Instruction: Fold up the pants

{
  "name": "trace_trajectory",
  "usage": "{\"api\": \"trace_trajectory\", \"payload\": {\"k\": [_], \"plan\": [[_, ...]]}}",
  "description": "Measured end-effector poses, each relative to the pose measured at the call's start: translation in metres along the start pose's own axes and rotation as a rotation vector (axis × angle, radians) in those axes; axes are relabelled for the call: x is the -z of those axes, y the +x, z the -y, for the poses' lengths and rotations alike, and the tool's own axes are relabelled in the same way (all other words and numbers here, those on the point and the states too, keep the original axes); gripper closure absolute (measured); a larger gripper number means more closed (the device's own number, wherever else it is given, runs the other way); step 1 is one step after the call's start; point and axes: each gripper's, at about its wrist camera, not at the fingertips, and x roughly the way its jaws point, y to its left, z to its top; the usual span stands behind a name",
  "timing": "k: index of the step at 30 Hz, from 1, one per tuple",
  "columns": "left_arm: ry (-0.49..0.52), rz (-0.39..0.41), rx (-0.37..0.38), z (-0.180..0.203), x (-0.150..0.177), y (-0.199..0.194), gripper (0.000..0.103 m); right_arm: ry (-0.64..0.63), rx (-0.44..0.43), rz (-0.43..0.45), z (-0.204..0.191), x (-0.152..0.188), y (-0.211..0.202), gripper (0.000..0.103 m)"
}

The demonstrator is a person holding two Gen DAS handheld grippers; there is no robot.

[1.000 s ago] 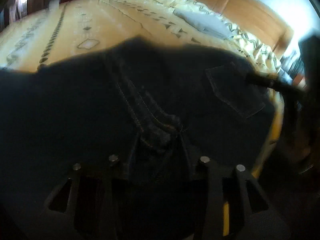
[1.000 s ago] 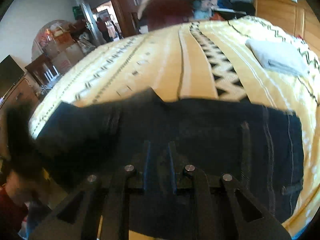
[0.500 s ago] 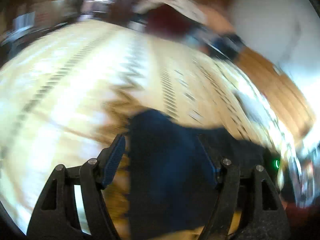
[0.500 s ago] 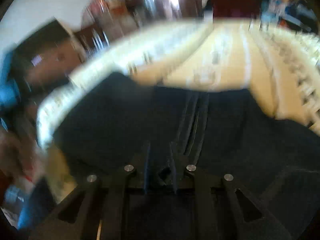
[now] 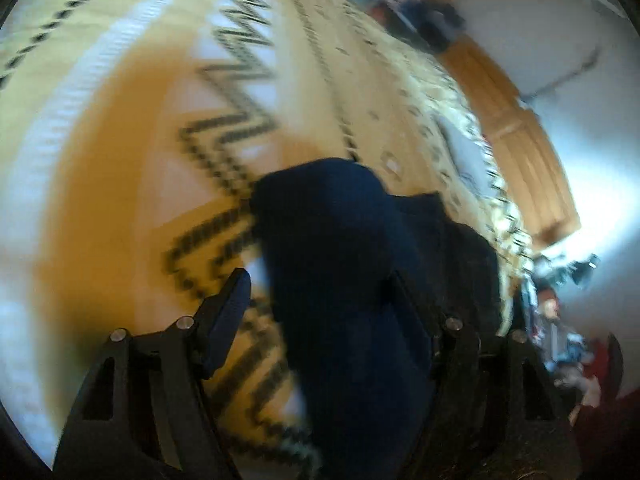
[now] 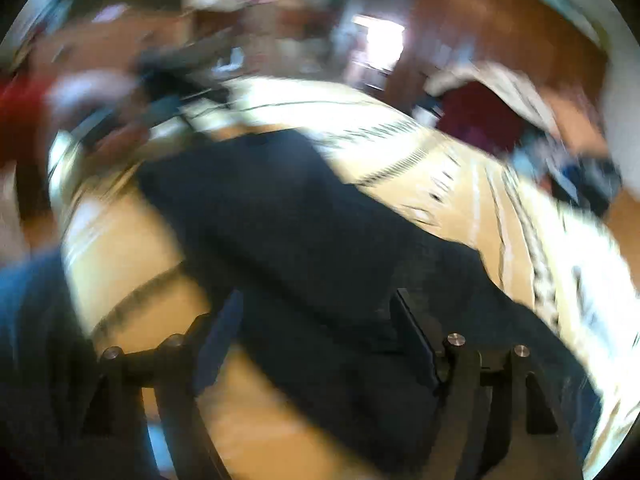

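Presently: one bed (image 5: 120,128) under a yellow zigzag-patterned spread, wooden headboard (image 5: 520,128) at right, cluttered room beyond. One pair of dark pants (image 5: 340,260) lying on the spread. Two claws: left claw (image 5: 320,296) released; right claw (image 6: 316,312) opening, pants below, ungripped.

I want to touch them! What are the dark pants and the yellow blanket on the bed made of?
The pants look like dark blue denim, matte and heavy, lying in thick rounded folds, though blur hides the weave. The blanket seems a soft woven or knitted cloth, matte yellow with stepped black zigzags; the exact fibre is unclear.
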Motion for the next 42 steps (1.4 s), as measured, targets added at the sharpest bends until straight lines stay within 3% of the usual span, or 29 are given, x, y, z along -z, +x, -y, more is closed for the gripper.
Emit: {"api": "trace_trajectory", "payload": {"k": [3,7,15,18,19,20,21,23,25,29,33,37,42], "plan": [[0.024,-0.014,0.029,0.003,-0.002,0.002,0.028,-0.133,0.098,-0.005,-0.040,-0.003,0.007,0.033],[0.040,-0.026,0.043,0.003,-0.008,0.009,0.027,-0.252,0.202,0.026,-0.068,-0.021,0.026,0.033],[0.056,-0.017,0.024,-0.008,-0.025,0.010,0.029,-0.182,0.141,0.021,-0.068,-0.067,0.069,0.041],[0.049,-0.010,-0.004,-0.010,-0.026,0.011,0.043,-0.163,0.132,0.003,-0.069,-0.078,0.083,0.042],[0.046,-0.006,-0.022,-0.010,-0.025,0.010,0.055,-0.158,0.123,-0.004,-0.071,-0.079,0.086,0.044],[0.046,-0.002,-0.042,-0.009,-0.025,0.009,0.069,-0.151,0.108,-0.011,-0.071,-0.081,0.088,0.052],[0.040,0.004,-0.053,-0.007,-0.026,0.007,0.072,-0.126,0.077,-0.021,-0.070,-0.084,0.089,0.058],[0.042,0.042,-0.049,0.011,-0.030,-0.006,0.078,-0.053,0.023,-0.010,-0.055,-0.088,0.081,0.078],[0.090,0.084,-0.011,0.044,-0.036,-0.022,0.079,0.038,-0.011,0.032,-0.033,-0.088,0.058,0.084],[0.227,0.139,0.041,0.135,-0.051,-0.031,0.080,0.283,-0.064,0.120,0.031,-0.075,0.000,0.086],[0.332,0.150,0.111,0.220,-0.063,-0.008,0.080,0.567,-0.113,0.201,0.113,-0.038,-0.059,0.087],[0.442,0.096,0.162,0.306,-0.065,0.058,0.079,0.839,-0.142,0.249,0.195,0.028,-0.101,0.087],[0.546,-0.054,0.168,0.385,-0.041,0.173,0.079,1.137,-0.166,0.262,0.257,0.134,-0.124,0.088]]}}
